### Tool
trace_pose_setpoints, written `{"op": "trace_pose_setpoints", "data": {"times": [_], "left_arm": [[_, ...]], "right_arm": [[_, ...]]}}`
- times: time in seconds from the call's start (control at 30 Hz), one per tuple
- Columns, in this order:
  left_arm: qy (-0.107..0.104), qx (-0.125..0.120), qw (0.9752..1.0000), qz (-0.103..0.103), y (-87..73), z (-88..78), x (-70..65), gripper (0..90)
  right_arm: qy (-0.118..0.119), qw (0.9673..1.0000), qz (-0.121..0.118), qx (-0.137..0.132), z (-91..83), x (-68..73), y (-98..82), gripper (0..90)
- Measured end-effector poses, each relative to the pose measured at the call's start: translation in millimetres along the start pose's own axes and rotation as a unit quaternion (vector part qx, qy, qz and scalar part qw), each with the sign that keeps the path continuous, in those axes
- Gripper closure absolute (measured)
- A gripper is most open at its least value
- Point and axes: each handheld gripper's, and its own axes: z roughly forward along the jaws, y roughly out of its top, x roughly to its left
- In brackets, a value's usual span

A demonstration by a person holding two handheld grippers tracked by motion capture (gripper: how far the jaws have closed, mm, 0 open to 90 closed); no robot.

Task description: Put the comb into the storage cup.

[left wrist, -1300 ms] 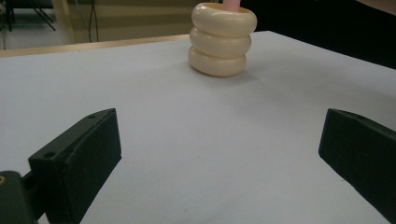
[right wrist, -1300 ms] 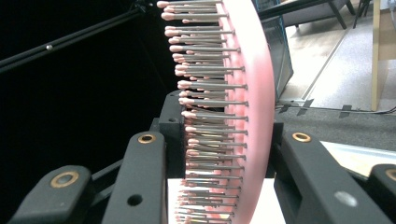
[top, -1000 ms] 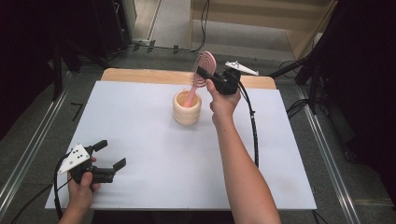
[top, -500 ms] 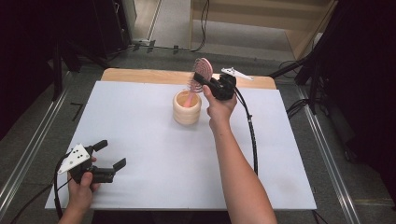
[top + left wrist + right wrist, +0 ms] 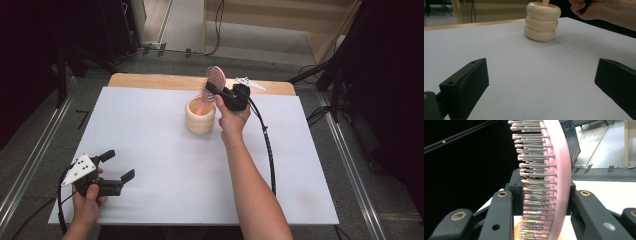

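Observation:
A pink hairbrush stands nearly upright over a cream ringed cup at the middle back of the white table. Its handle end dips into the cup's mouth. My right gripper is shut on the brush just below its head, coming in from the cup's right. In the right gripper view the bristles point left between the two black jaws. My left gripper rests near the front left corner, open with nothing in it. Its view looks across the sheet at the cup and the person's right hand.
A white sheet covers the table, with a strip of bare wood along the back edge. The right gripper's black cable trails over the right side of the sheet. Metal floor rails run along both sides.
My right gripper has sunk a little toward the cup with the brush in it, so the handle reaches lower into the cup. The left gripper has stayed put.

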Motion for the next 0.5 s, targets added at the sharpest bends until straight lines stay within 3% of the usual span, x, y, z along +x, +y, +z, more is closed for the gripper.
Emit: {"op": "trace_pose_setpoints", "data": {"times": [0.33, 0.5], "left_arm": [[0.000, 0.000, 1.0000, -0.001, 0.0, -0.1, 0.3, 0.0], [0.000, 0.000, 1.0000, 0.000, 0.1, 0.1, 0.3, 0.0]], "right_arm": [[0.001, 1.0000, 0.001, 0.008, 6.4, 1.6, -11.2, 62.7], [0.000, 0.9999, 0.014, 0.006, 4.6, -3.0, -11.7, 62.4]]}}
